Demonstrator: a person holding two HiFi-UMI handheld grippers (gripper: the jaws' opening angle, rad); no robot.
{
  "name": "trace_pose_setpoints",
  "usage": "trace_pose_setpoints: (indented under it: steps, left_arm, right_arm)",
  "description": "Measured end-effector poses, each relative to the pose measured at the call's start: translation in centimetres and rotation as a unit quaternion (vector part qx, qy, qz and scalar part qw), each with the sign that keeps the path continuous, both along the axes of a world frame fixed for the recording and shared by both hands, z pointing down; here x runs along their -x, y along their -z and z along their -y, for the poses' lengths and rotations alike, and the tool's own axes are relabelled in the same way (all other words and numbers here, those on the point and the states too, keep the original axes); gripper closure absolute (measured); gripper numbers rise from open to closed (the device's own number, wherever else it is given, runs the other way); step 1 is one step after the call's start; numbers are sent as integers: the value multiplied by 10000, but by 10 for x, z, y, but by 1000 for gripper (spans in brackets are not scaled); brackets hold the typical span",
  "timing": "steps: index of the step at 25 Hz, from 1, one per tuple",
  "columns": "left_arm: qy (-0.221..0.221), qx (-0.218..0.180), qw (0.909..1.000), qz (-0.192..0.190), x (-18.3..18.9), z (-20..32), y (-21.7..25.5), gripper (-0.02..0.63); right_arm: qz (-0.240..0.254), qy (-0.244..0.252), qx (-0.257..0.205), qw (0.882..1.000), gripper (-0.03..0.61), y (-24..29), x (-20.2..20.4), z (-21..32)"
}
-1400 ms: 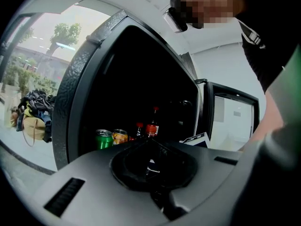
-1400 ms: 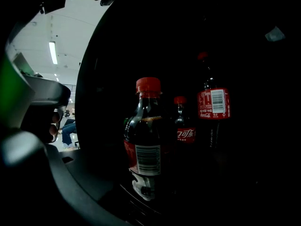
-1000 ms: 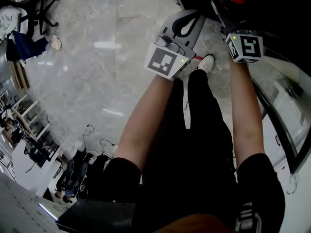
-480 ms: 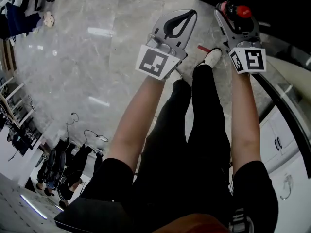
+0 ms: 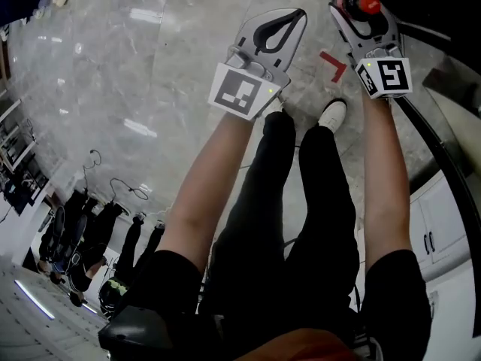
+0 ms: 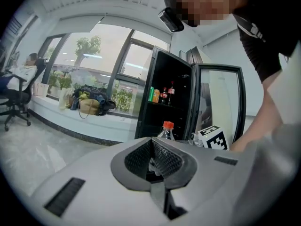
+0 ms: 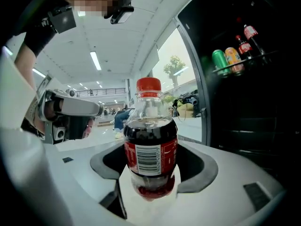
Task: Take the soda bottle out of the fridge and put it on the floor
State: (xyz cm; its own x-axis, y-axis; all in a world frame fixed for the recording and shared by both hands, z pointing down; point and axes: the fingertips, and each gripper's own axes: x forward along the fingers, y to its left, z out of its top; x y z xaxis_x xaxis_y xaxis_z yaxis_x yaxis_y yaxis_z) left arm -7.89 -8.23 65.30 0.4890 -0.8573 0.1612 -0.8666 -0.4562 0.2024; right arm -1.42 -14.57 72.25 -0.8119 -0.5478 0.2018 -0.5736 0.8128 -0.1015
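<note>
The soda bottle [image 7: 150,142] holds dark cola, with a red cap and a red label. It stands upright in my right gripper [image 7: 151,168], which is shut on its lower body. In the head view the bottle's red cap [image 5: 367,4] shows at the tip of the right gripper [image 5: 359,10], top right. My left gripper [image 5: 289,22] hangs beside it over the marble floor [image 5: 150,74], shut on nothing. The left gripper view shows its jaws [image 6: 153,142] closed, with the bottle [image 6: 165,130] behind them. The black fridge [image 6: 171,98] stands open.
Cans and bottles [image 7: 230,55] stay on a fridge shelf. A red tape corner [image 5: 333,65] marks the floor by the person's white shoe [image 5: 332,115]. The fridge's glass door [image 5: 443,164] and a white cabinet [image 5: 430,235] lie at the right. An office chair [image 6: 14,102] stands far left.
Both grippers have drawn back from the dark fridge opening to over the floor, the right one still holding the bottle. The red tape mark has come into sight.
</note>
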Motion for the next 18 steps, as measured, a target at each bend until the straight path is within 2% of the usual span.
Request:
trace_pose_setpoints:
  steps: [7,11,18]
  left_arm:
    - [132,220,9997,-33,-1,-14,-99,612]
    - [221,227,9995,-94,1,-29,-139,612]
    - [76,371,9993,39,10,-18,-212,612]
  right_arm:
    - [-177,369,272,9988,262,-117,9,-25]
    - [-283,567,403,9972,262,-169,13,-55]
    - [-412,1032,552,9923,262,-257,34,-62]
